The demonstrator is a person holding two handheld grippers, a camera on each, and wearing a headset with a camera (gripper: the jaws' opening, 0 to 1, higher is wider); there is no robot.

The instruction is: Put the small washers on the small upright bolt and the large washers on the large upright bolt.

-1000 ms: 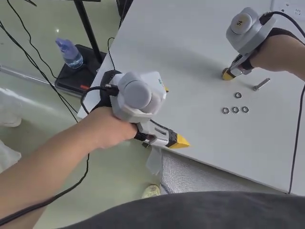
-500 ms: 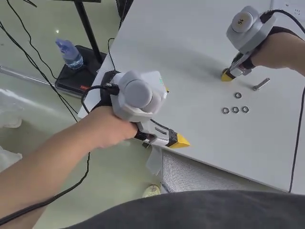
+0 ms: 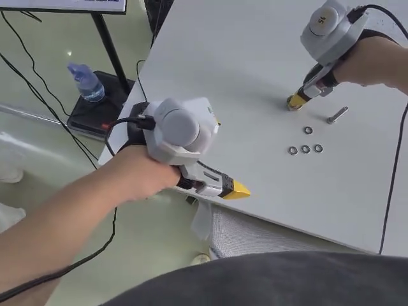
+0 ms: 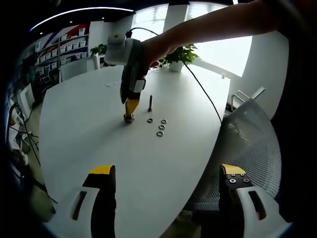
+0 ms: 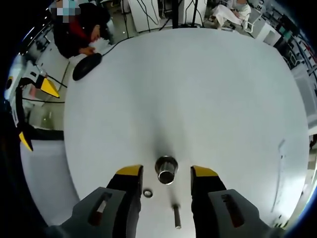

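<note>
Several small washers point(image 3: 305, 148) point(image 4: 161, 127) lie loose on the white table point(image 3: 223, 76). A thin small bolt point(image 3: 336, 115) point(image 4: 150, 103) stands beside them. My right gripper point(image 3: 294, 102) point(image 5: 167, 171) is open, its yellow-tipped jaws pointing down on either side of a thick large bolt point(image 5: 166, 168) point(image 4: 129, 118), apart from its sides. One washer point(image 5: 147, 193) and the small bolt point(image 5: 176, 216) show below that. My left gripper point(image 3: 236, 189) point(image 4: 167, 171) stands open with nothing between its fingers, at the table's near edge, well away from the washers.
The table's near edge point(image 3: 274, 220) runs under the left gripper. A mesh chair back point(image 4: 247, 139) stands beside it. On the floor to the left are a spray bottle point(image 3: 85, 81), a black stand base point(image 3: 95, 108) and cables. A person point(image 5: 79, 25) sits at the far side.
</note>
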